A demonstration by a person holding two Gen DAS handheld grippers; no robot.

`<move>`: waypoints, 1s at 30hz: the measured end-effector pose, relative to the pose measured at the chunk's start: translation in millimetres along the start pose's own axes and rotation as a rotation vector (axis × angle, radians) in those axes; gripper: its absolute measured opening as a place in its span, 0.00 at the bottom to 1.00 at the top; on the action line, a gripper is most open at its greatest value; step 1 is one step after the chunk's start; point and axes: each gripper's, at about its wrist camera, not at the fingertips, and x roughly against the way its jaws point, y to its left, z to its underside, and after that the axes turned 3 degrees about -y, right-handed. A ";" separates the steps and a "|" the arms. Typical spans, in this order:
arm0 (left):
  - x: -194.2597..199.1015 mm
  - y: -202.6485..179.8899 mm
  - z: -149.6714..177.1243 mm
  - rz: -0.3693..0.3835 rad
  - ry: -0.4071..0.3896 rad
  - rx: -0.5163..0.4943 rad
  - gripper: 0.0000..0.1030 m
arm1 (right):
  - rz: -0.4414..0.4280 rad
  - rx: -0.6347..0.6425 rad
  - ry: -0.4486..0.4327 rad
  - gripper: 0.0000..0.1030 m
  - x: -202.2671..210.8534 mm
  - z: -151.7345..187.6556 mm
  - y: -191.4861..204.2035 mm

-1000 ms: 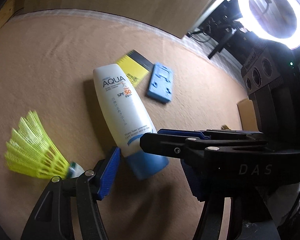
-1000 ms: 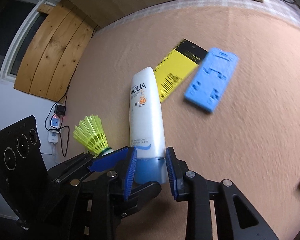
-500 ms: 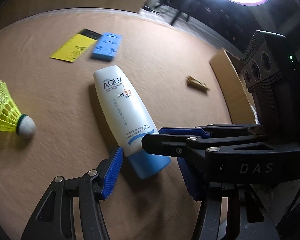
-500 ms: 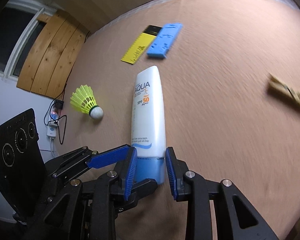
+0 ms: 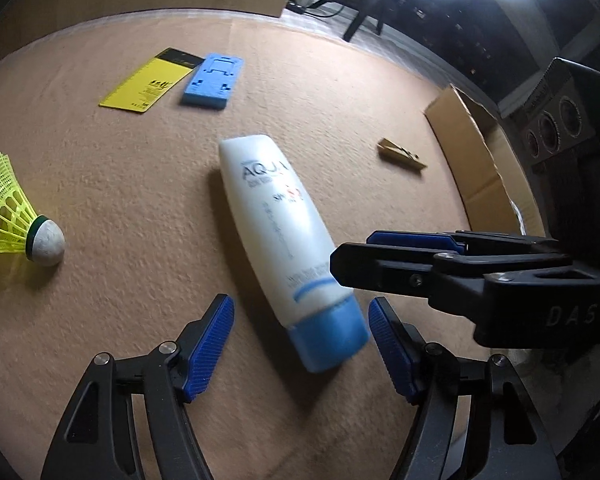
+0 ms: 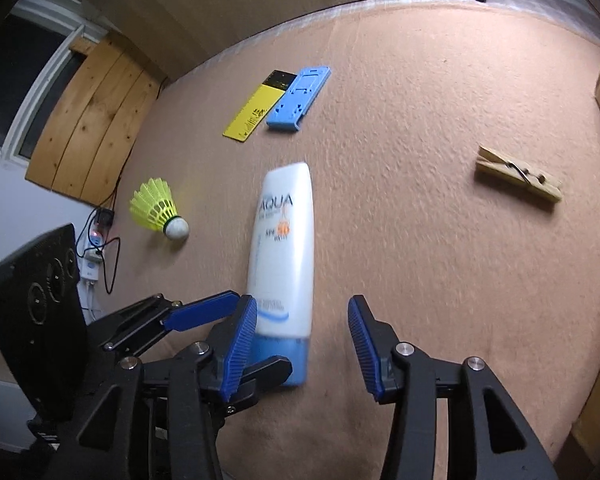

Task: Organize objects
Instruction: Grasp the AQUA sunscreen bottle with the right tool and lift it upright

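1. The right gripper [image 6: 302, 344] has its jaws apart; the sunscreen tube [image 6: 282, 260] lies on the mat [image 6: 440, 240], its blue cap between them, beside the left pad (contact unclear).
2. The left gripper [image 5: 300, 344] is also spread, straddling the same cap.
3. Judged step: the tube looks just set down or about to be gripped; next, close squarely on the cap.
4. Beyond the jaws: shuttlecock [image 6: 160, 210] left, clothespin [image 6: 518, 178] right, yellow card [image 6: 258, 110] and blue plate [image 6: 300, 98] farthest.
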 end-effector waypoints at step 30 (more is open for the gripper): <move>-13.0 -105.0 -63.7 0.096 -0.066 -0.127 0.53 | 0.054 -0.030 -0.145 0.28 84.6 -8.8 -36.1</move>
